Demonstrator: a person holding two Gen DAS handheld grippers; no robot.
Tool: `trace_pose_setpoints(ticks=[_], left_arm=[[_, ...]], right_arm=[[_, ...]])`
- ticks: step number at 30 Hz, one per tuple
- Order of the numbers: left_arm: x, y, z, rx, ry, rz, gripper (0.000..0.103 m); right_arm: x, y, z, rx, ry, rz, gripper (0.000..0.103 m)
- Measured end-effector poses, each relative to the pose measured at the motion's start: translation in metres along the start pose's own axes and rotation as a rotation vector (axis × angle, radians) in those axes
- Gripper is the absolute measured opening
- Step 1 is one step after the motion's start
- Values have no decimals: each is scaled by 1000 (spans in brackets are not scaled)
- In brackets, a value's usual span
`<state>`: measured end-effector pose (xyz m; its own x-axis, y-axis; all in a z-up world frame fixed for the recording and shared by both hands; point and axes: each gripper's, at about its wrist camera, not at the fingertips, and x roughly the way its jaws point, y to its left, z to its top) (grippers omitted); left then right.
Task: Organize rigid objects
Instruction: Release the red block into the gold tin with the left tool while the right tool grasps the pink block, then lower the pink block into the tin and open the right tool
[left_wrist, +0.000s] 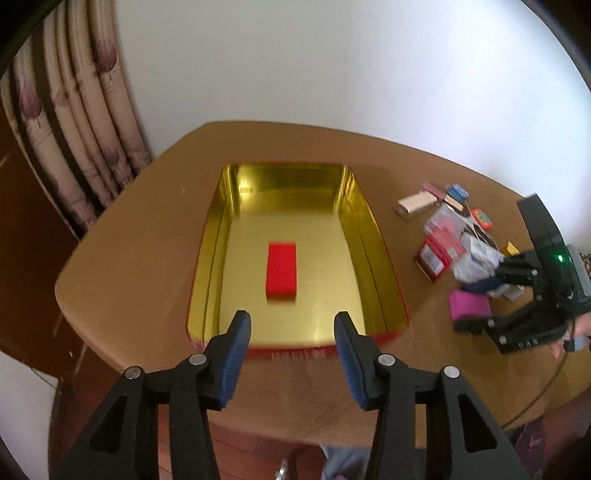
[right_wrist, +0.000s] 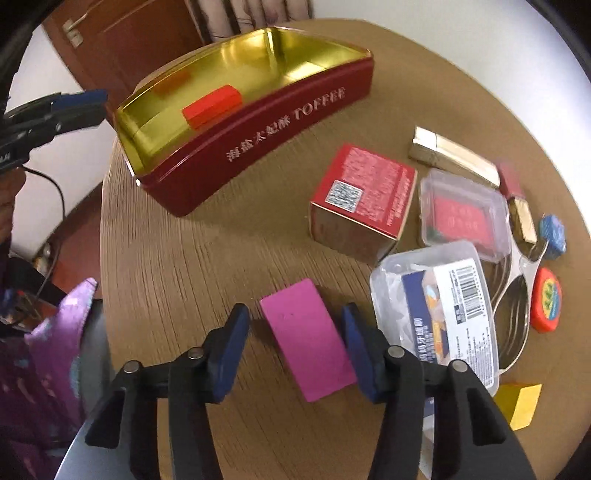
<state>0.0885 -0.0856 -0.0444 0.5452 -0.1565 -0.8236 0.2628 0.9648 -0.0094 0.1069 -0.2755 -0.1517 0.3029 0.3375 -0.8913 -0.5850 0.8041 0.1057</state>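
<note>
A red tin with a gold inside (left_wrist: 373, 236) (right_wrist: 280, 125) stands on the round wooden table. A red block (left_wrist: 281, 272) (right_wrist: 212, 106) lies flat on its floor. My left gripper (left_wrist: 292, 325) is open and empty, above the tin's near rim. My right gripper (right_wrist: 295, 317) (left_wrist: 480, 295) is open, its fingers either side of a magenta block (right_wrist: 308, 338) (left_wrist: 469, 306) that lies on the table. The right finger's pad (right_wrist: 352, 332) is close to the block's edge; contact is unclear.
Right of the tin lies a heap: a red carton (right_wrist: 364, 201), two clear plastic cases (right_wrist: 437, 308) (right_wrist: 463, 212), a gold box (right_wrist: 452, 158), metal spoons (right_wrist: 513, 321), a red tape measure (right_wrist: 546, 304), a yellow block (right_wrist: 519, 404). Curtains (left_wrist: 74, 122) hang at the far left.
</note>
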Motion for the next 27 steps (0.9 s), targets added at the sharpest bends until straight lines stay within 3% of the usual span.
trace_pose_setpoints(ticks=[1,2,3,8,10,13,20,27], left_arm=[[-1,2,-6,-16,10,-5,48],[-2,4,-10,-30,16,-3,48],[-4,8,-15,-50,17,3,48],[-26,32,-36,-165,-63,103,48],[-34,40,-40,-205,-123,122,48],[-35,47,-40,-223,-132,105,49],[-18,44,-40,-169,-69,118,49],[-9,30,-42,-89,-57,153,49]], right_arm=[[0,1,0,7,0,-9,47],[0,0,1,16,0,-20,34],[1,-1,3,27,1,-38,28],[-21,3,15,132,-46,11,27],[-37,11,36,149,-108,82,27],[-44,24,93,184,-175,133,27],[27,35,200,276,-154,93,27],[67,25,234,332,-99,26,27]])
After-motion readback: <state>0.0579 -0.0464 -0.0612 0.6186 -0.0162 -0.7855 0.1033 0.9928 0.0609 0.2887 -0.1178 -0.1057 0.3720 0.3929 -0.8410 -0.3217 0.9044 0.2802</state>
